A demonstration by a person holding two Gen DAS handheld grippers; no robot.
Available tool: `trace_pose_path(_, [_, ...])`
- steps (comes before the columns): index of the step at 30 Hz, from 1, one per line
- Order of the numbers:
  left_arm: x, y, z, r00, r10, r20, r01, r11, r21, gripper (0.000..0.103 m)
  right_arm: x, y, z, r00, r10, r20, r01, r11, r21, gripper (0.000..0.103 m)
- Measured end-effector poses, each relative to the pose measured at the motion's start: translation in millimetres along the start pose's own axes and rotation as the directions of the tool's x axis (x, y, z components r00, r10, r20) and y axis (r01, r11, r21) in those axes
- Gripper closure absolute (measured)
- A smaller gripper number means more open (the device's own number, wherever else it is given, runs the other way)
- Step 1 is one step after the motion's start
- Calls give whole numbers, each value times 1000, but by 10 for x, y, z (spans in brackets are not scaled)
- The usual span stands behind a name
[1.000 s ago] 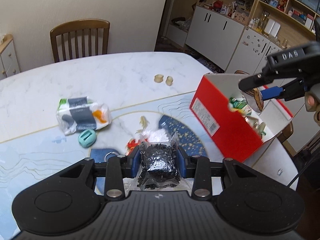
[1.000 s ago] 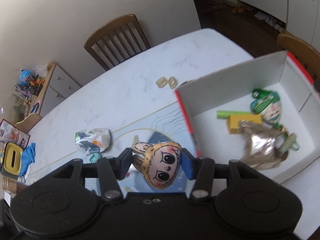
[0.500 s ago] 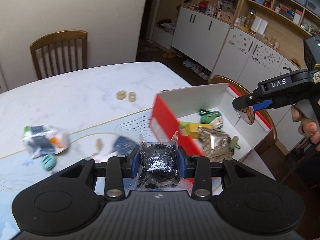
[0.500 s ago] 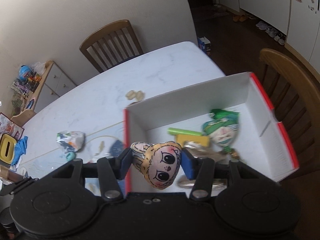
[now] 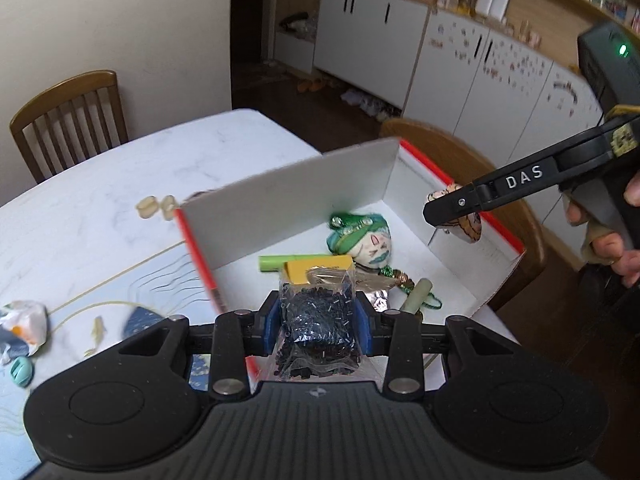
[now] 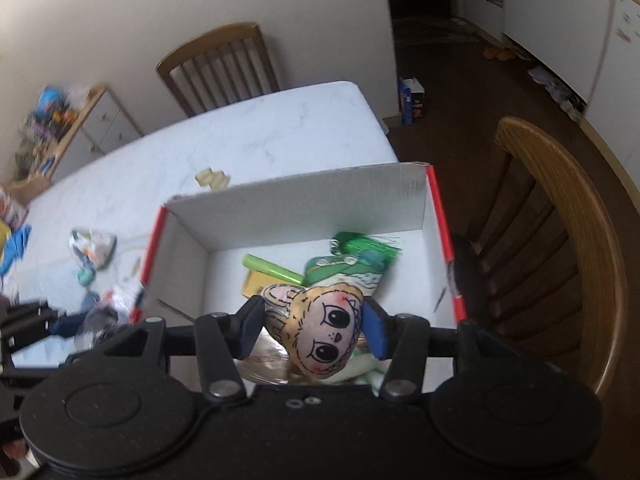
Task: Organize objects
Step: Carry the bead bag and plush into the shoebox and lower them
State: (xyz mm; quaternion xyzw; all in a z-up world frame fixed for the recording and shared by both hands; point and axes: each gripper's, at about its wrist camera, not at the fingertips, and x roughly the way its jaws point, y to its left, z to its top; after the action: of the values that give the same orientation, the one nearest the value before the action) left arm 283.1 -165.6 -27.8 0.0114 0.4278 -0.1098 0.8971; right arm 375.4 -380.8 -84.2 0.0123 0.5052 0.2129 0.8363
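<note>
My left gripper (image 5: 318, 320) is shut on a clear bag of black beads (image 5: 318, 326), held over the near wall of the red and white box (image 5: 288, 204). My right gripper (image 6: 314, 330) is shut on a blond doll-head plush (image 6: 320, 332) above the box (image 6: 296, 208); it also shows in the left wrist view (image 5: 460, 216) over the box's right rim. Inside the box lie a green-haired plush head (image 5: 366, 236), a green tube (image 5: 280, 262), a yellow block (image 5: 316, 270) and crumpled foil (image 5: 376, 280).
On the table left of the box lie a crumpled wrapper (image 5: 22, 324), a teal clip (image 5: 20, 372), a blue card (image 5: 138, 320) and two beige pieces (image 5: 154, 206). Wooden chairs stand behind the table (image 5: 68, 120) and right of the box (image 6: 560, 240).
Both grippers have moved right and over the box with their loads. The box now fills the middle of both views; the table items have slid to the left.
</note>
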Motion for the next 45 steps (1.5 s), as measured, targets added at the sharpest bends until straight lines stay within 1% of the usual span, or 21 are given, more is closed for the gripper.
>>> trace_pose_path(3, [209,-106,57,998,40,-40,-39,999,23,66,74,-100,-7,1000,9,-18,-10,998,-60,52])
trace_pose_path(6, [418,-166,121,993,82,-86,-79,996,40,66,150,-153,-28,999,19,-37,-23,991,-128,52])
trace_pose_path(11, [736,-219,193,974,153,-169,-142,987,74,66,300,-164,-82,997,18,-70,-36,966,-258,52])
trace_pose_path(13, [853,-229,210,965,170,-202,-155,984,88,66,367,-169,-102,996,14,-89,-40,953,-301,52])
trace_pose_path(16, [992,-229,219,953,184,-242,-168,982,87,66,468,-140,-147,994,5,-114,-47,928,-370,52])
trace_pose_path(20, [1096,-257,242,945,193,-265,-171,980,104,66,561,-52,-233,990,-10,-140,-58,878,-474,52])
trace_pose_path(23, [1181,-265,234,937,199,-288,-175,979,106,66,646,-4,-285,985,-31,-171,-64,850,-523,52])
trace_pose_path(26, [1252,-238,217,930,196,-309,-177,980,90,66,700,7,-310,981,-45,-190,-66,840,-538,52])
trace_pose_path(33, [1372,-189,184,920,193,-342,-178,981,74,66,707,-10,-292,983,-17,-183,-85,840,-535,52])
trace_pose_path(40, [1461,-165,179,900,186,-394,-175,983,63,66,760,-32,-249,983,7,-182,-101,852,-513,51])
trace_pose_path(43, [1459,-161,178,897,187,-399,-179,982,58,62,762,-45,-235,983,19,-183,-110,859,-501,49])
trace_pose_path(45, [1441,-168,177,898,186,-398,-179,982,55,62,755,-59,-225,982,29,-187,-119,864,-490,48])
